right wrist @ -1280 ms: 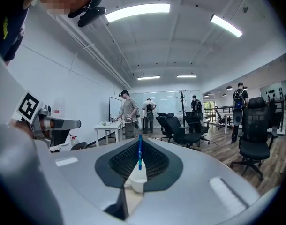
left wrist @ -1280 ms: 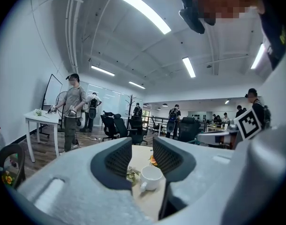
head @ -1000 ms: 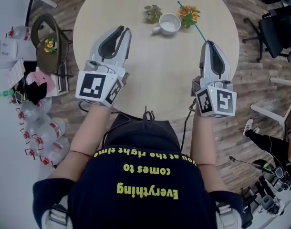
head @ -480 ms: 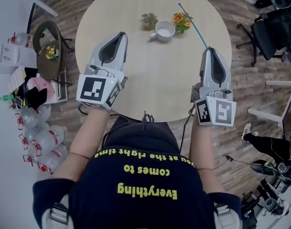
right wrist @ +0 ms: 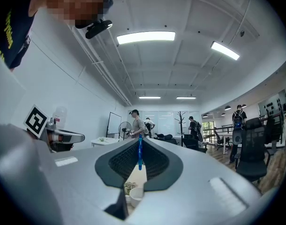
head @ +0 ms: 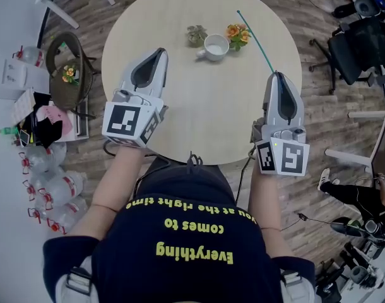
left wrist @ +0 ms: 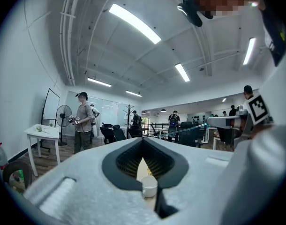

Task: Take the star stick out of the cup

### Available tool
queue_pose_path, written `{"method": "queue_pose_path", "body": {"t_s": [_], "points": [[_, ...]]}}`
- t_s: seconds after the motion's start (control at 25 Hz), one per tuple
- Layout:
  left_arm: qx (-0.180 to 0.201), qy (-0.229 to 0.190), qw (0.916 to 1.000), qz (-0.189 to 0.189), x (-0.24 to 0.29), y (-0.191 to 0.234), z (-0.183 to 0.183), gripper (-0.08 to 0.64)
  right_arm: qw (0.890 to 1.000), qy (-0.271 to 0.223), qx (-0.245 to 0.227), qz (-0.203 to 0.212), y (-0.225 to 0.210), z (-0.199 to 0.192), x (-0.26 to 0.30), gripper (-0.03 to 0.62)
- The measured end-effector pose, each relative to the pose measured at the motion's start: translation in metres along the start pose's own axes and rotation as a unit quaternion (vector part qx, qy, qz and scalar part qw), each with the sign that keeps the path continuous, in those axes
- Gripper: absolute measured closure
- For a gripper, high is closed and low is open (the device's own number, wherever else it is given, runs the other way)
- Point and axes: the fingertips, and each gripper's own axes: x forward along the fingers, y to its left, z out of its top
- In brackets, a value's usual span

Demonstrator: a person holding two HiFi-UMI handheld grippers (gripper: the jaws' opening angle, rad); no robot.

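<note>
A white cup [head: 216,46] stands at the far side of the round table [head: 205,118], between a small succulent [head: 195,34] and orange flowers [head: 238,33]. My right gripper [head: 278,74] is shut on a thin teal stick [head: 255,40], which slants up and away from its tips, clear of the cup. In the right gripper view the stick [right wrist: 139,153] stands pinched between the closed jaws [right wrist: 139,143], with the cup [right wrist: 135,195] below. My left gripper [head: 159,51] hovers over the table's left part, shut and empty. The cup [left wrist: 149,186] shows under its jaws [left wrist: 143,142].
A round woven chair [head: 66,68] with flowers and several plastic bottles [head: 50,182] lie on the floor to the left. A dark office chair [head: 363,43] stands to the right. People stand at the back of the room [left wrist: 83,121].
Both grippers have drawn back a little toward the person, and the view has shifted. The right gripper still holds the stick, slightly farther from the cup.
</note>
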Motion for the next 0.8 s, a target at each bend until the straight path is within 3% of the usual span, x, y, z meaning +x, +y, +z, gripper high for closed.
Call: {"method": "queue_pose_path", "body": {"t_s": [0.8], "points": [[0.007, -0.003, 0.9999, -0.015, 0.002, -0.012, 0.009, 0.555, 1.0, -0.007, -0.01, 0.003, 0.004, 0.002, -0.008, 0.565]]}}
